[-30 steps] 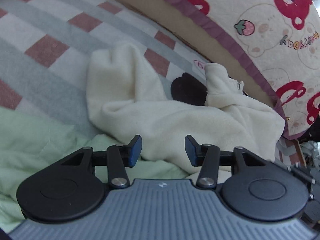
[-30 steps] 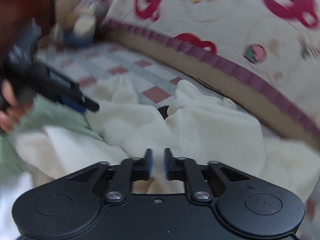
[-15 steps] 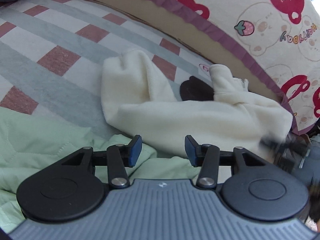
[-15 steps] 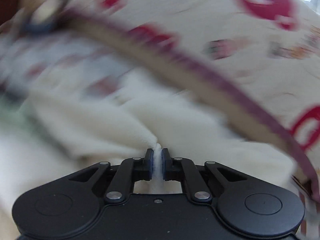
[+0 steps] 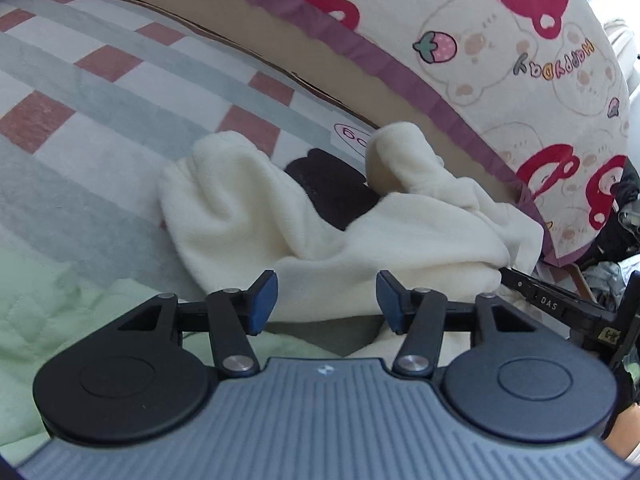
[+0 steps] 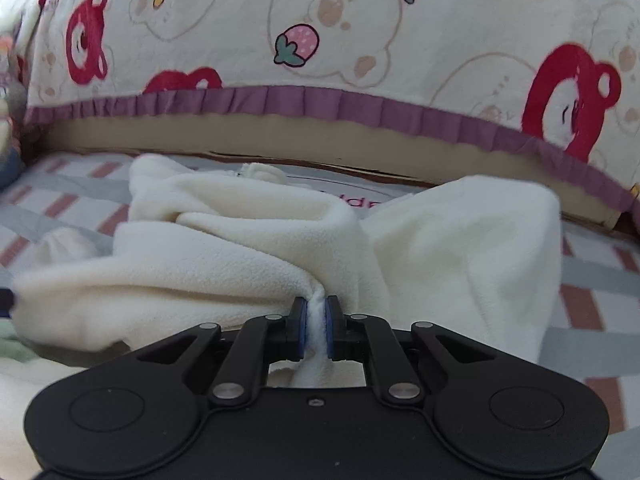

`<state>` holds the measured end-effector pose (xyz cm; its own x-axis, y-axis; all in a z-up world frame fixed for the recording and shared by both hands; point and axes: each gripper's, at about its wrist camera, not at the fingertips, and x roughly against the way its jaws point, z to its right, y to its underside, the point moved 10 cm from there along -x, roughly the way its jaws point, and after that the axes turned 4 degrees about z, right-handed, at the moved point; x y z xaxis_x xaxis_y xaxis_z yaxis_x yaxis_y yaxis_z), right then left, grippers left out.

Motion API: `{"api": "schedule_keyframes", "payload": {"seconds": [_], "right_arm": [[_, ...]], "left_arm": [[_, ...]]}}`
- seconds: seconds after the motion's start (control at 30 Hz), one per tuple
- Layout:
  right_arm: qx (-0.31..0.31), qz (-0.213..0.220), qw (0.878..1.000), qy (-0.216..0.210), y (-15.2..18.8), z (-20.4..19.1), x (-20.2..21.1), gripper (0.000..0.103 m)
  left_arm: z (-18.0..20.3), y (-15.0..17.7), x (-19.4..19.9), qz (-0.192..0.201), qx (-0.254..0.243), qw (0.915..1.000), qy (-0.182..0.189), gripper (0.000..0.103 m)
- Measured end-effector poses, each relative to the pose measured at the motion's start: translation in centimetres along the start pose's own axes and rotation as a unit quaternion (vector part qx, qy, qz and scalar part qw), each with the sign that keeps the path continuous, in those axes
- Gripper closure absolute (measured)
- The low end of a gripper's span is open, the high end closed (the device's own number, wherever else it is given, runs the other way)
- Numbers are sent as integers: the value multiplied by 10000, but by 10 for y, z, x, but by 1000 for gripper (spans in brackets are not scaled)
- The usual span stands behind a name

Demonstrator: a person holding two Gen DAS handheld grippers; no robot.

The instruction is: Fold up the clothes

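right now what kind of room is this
Most likely a bedroom, on a bed: a checked sheet, a bear-print quilt with a purple frill, and a cream fleece pinched in the right gripper.

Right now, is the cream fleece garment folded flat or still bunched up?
Bunched. The cream fleece garment lies in rumpled humps on the checked bedsheet, one pinch of it clamped in the right gripper.

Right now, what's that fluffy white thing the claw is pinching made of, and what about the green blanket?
The cream garment looks like fleece: a matte, fuzzy nap and soft, rounded folds where the right claw pinches it. The green blanket looks like quilted fabric, perhaps cotton: smooth, pale, with faint stitched lines. The exact fibre of either cannot be told from here.
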<state>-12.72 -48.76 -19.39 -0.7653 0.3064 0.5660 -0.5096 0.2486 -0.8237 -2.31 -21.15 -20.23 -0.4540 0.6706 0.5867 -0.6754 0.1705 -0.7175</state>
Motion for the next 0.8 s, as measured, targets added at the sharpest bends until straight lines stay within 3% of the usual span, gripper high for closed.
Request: {"api": "schedule_keyframes", "payload": {"seconds": [0.07, 0.2, 0.4, 0.53, 0.57, 0.6, 0.73, 0.8], "right_arm": [[-144, -67, 9997, -180, 6, 4, -1, 92], [-287, -203, 9980, -524, 18, 4, 7, 92], [-605, -182, 9931, -988, 28, -3, 9, 91], [-927, -385, 9797, -1734, 37, -21, 8, 90], [-972, -510, 9748, -1943, 41, -27, 8, 90], [-917, -546, 9731, -2041, 43, -33, 10, 90], [-713, -525, 9690, -2307, 42, -44, 22, 83], [-1214, -437, 9629, -2371, 32, -34, 26, 79]], "left_arm": [[8, -1, -4, 14, -171, 9998, 39, 48], [15, 5, -24, -424, -676, 9968, -81, 48], [23, 15, -54, -1147, -1450, 9823, -289, 48], [23, 20, -68, -1427, -1574, 9767, -311, 51], [27, 23, -67, -1463, -1943, 9692, -396, 89], [32, 27, -67, -1512, -2399, 9574, -543, 96], [45, 1, -39, -897, -3346, 9275, -1405, 97], [36, -37, -15, -380, -3515, 9175, -1823, 97]]}}
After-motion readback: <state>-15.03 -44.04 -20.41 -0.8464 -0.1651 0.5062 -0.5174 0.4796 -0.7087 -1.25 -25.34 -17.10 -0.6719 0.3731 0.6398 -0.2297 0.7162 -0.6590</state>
